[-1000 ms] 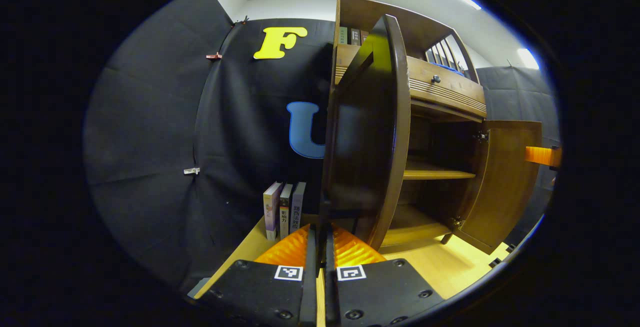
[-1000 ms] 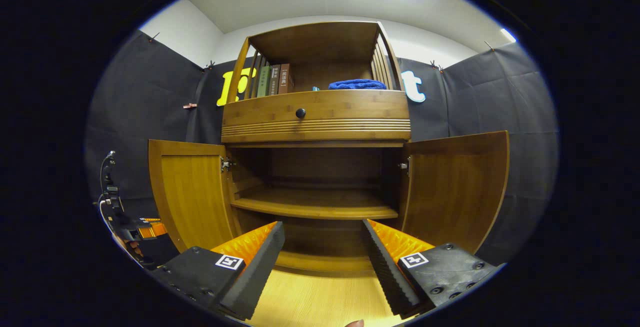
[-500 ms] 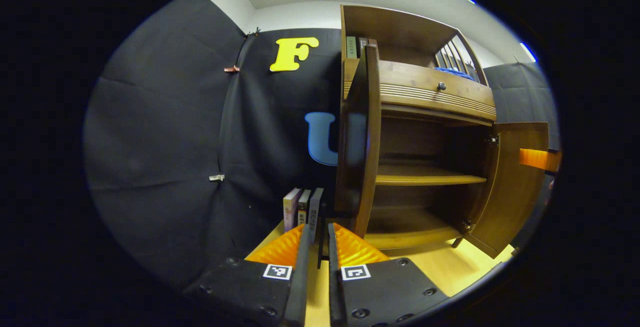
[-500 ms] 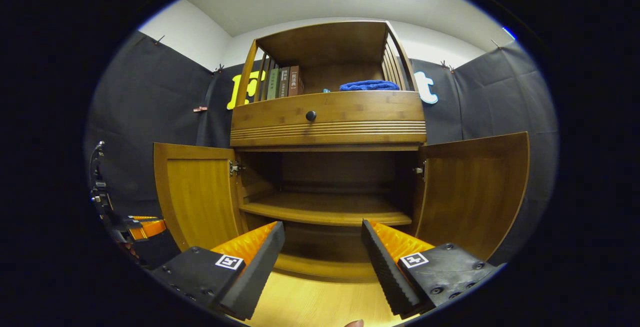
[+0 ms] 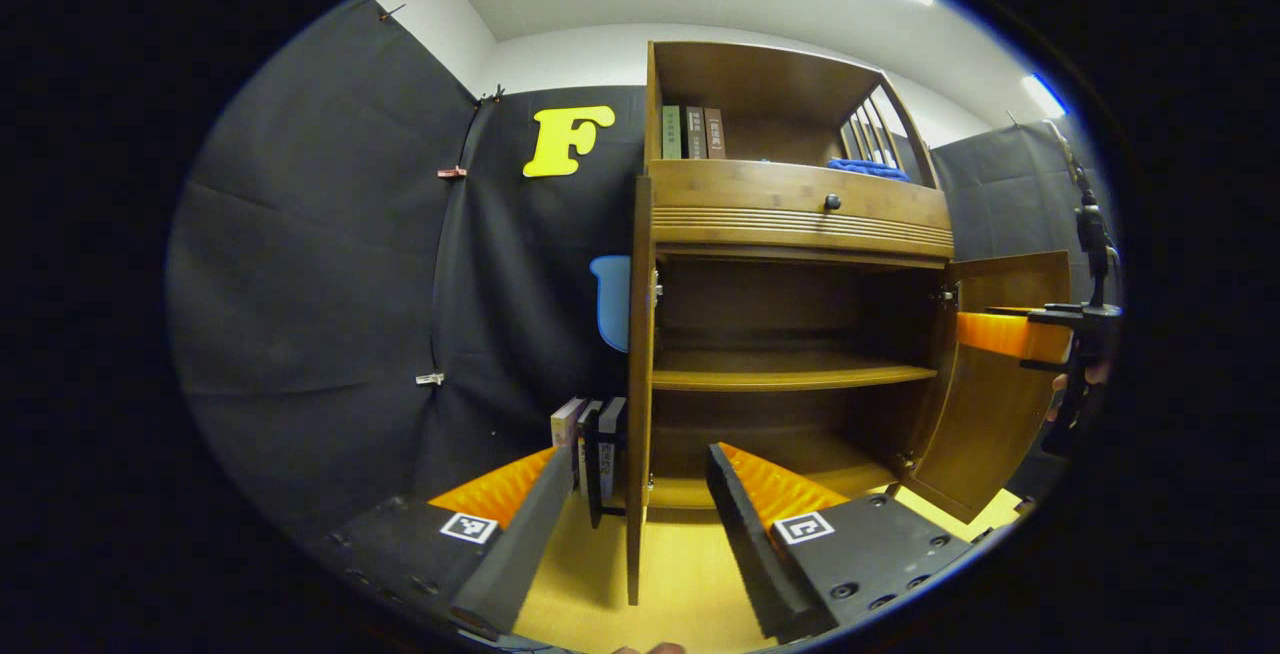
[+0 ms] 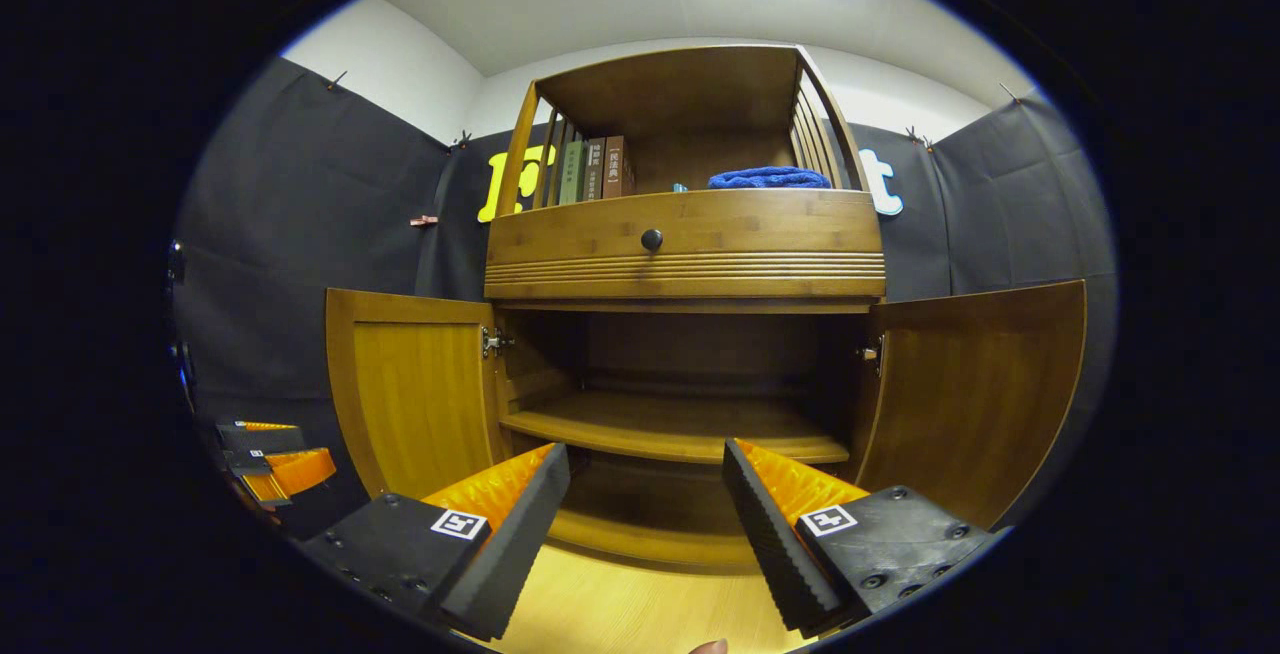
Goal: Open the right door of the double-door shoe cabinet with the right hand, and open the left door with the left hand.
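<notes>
While right hand-held gripper [image 6: 645,524] stays open, left hand-held gripper [image 5: 630,534] has released left door [image 5: 640,384], now open w/ fingers apart.

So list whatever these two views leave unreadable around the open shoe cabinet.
- Floor books, left gripper view: partly hidden behind the left door, which stands edge-on.
- Back of the lower compartment, right gripper view: too dark to make out.
- Blue cloth, right gripper view: lower part hidden behind the drawer front.

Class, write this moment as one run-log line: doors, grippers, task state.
left wooden cabinet door: open | right wooden cabinet door: open | left gripper: jaws open, holding nothing | right gripper: jaws open, holding nothing | task: both doors opened
</notes>
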`<state>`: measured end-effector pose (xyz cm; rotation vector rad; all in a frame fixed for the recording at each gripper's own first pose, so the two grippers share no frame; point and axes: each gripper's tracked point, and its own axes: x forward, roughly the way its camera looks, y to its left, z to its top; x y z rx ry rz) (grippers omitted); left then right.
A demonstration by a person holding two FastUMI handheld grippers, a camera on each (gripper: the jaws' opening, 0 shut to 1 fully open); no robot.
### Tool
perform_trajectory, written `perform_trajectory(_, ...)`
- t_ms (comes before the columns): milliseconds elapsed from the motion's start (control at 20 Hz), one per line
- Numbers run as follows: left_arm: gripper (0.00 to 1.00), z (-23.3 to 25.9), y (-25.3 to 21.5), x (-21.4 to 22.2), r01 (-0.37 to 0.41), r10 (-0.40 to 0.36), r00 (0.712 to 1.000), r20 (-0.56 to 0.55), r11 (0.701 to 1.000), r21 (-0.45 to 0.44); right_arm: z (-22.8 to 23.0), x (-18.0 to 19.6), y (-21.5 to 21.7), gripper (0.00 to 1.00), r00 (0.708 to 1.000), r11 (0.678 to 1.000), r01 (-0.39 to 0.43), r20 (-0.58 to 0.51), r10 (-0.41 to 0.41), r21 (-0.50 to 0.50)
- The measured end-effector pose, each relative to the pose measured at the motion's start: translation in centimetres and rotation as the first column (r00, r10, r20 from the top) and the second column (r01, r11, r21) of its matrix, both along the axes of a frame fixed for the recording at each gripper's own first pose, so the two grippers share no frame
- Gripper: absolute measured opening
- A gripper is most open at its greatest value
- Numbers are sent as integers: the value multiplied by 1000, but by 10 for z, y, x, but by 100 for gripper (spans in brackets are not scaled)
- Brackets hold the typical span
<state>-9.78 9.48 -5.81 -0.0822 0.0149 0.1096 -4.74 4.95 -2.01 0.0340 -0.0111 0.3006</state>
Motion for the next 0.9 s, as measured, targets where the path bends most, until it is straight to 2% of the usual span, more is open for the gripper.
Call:
perform_trajectory(100,91,2,-11,-2,13,-13,1000,3,1000,-7,2,-2,-1,98,1000,1000,8,7,-8,-7)
perform_trajectory(250,95,4,-25,-3,24,-24,1000,5,1000,-18,3,-3,-1,98,1000,1000,8,2,-8,-14)
perform_trajectory(300,95,5,-31,-3,34,-34,999,14,999,-18,5,-5,-2,96,1000,1000,10,9,-10,-10)
perform_trajectory(400,95,6,-40,-2,53,-53,998,15,998,-19,5,-6,-4,100,1000,1000,18,5,-18,-7)
perform_trajectory(650,95,14,-61,4,88,-88,996,20,996,-5,6,-13,-6,98,1000,999,21,22,-20,-45)
perform_trajectory(900,95,23,-81,16,125,-125,992,35,992,-2,17,-13,-3,98,999,999,16,40,-14,-35)
